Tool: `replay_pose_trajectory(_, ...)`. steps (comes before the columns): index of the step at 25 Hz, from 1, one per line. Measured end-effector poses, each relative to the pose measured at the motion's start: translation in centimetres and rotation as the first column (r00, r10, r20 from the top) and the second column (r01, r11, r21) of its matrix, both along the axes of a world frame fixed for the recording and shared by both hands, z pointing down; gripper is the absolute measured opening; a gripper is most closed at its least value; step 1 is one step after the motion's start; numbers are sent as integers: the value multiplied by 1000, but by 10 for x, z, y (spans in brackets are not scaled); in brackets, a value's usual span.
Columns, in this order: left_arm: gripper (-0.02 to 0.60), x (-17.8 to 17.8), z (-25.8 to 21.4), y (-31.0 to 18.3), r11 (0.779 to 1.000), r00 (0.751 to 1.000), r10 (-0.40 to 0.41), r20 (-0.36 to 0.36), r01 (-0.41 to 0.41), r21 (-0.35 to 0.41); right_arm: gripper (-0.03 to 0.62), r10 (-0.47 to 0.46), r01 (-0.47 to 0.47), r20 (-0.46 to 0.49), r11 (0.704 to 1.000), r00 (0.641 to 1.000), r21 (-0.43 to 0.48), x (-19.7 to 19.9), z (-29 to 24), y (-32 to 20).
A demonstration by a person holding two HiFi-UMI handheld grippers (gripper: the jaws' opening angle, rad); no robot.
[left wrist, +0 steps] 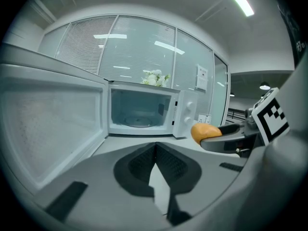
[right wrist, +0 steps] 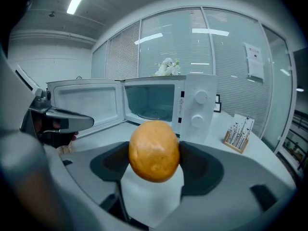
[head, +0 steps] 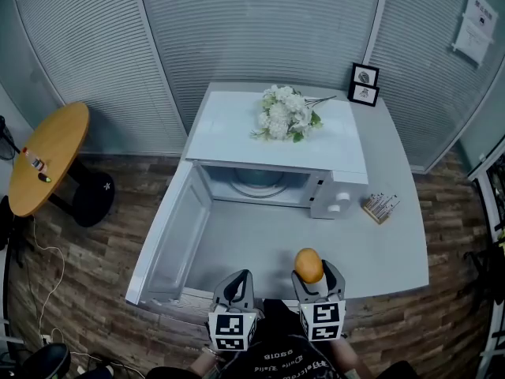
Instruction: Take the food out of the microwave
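Right gripper view alone shows the right tool [right wrist: 153, 163] squeezing the food [right wrist: 154, 148].

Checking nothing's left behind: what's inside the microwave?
Inside the microwave, only the bare glass turntable shows. Its near corners are hidden by the frame.

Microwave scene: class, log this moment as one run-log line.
right tongs: gripping orange food | left tongs: shut, empty | microwave: door open, food out

Glossy white microwave [head: 276, 144]; matt wood-plank floor [head: 95, 267].
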State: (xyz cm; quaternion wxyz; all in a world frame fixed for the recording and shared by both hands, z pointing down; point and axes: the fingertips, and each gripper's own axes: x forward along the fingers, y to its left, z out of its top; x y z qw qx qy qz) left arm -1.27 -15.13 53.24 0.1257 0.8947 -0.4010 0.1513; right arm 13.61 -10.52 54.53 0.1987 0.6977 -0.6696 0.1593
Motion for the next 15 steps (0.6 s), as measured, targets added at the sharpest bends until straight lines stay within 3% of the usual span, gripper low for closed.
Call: replay_pose_trajectory(15, 8, 7, 1, -10, 1000, 1000, 7, -5, -7, -6, 322, -31, 32, 10, 999, 999, -15, 0, 2, -11)
